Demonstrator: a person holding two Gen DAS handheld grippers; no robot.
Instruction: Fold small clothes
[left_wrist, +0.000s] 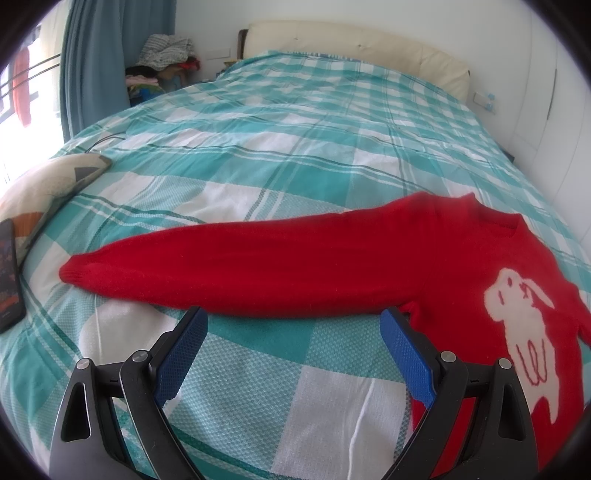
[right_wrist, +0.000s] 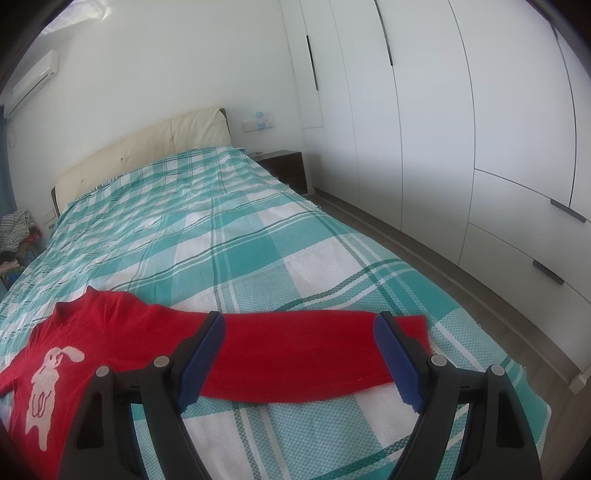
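Observation:
A small red sweater (left_wrist: 461, 266) with a white rabbit on its chest lies flat, front up, on a teal and white checked bedspread (left_wrist: 280, 155). Both sleeves are stretched straight out to the sides. In the left wrist view one sleeve (left_wrist: 240, 269) runs left, its cuff (left_wrist: 70, 275) far left. My left gripper (left_wrist: 293, 317) is open and empty, just in front of that sleeve. In the right wrist view the sweater (right_wrist: 96, 332) is at the left and the other sleeve (right_wrist: 295, 354) runs right. My right gripper (right_wrist: 299, 321) is open, hovering over the sleeve.
A dark phone (left_wrist: 7, 269) and a cushion (left_wrist: 44, 184) lie at the bed's left edge. A cream headboard (left_wrist: 354, 48) is at the far end. White wardrobes (right_wrist: 461, 129) line the right side past a strip of floor. A clothes pile (left_wrist: 166, 51) sits beside the curtain.

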